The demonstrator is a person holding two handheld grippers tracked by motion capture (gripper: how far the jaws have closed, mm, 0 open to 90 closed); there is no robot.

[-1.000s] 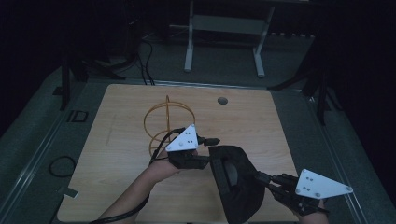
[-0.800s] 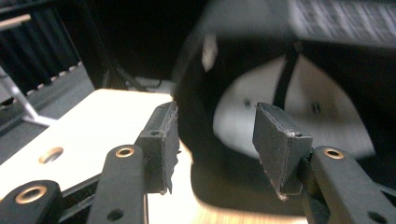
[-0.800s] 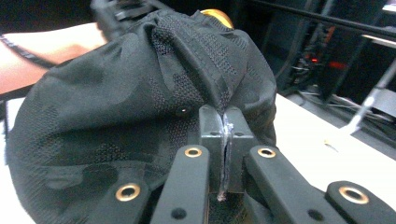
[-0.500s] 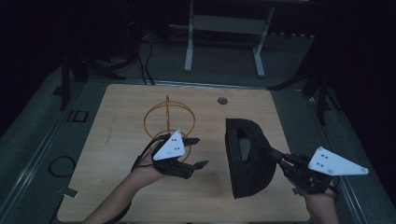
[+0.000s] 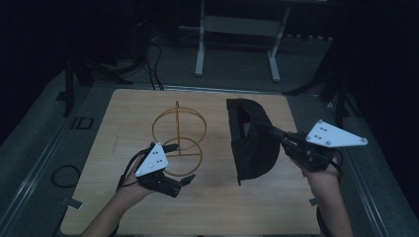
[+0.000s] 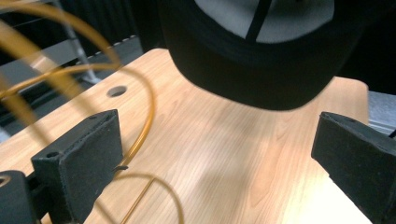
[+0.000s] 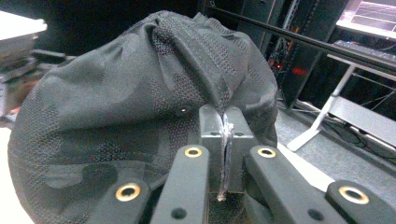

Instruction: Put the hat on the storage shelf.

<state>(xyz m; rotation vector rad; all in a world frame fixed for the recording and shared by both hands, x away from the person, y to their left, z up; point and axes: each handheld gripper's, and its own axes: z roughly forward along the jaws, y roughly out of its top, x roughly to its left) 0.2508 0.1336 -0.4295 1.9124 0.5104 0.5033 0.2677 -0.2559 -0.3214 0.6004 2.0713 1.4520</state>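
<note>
A black cap hangs above the wooden table, right of centre. My right gripper is shut on its fabric, which the right gripper view shows pinched between the pads with the cap's crown bulging ahead. A yellow wire stand of hoops stands on the table left of the cap. My left gripper is low beside the stand's near side. Its jaws have just been opening and stand wide with nothing between them. In that view the cap floats ahead and a hoop curves past the left pad.
A small round hole lies in the tabletop near the far edge. Beyond the table a white metal frame stands on the dark floor. A cable loop lies on the floor at the left.
The right gripper has lifted the cap up and away to the right. The left gripper has come off the cap, drawn back to the left beside the wire stand, and spread its jaws.
</note>
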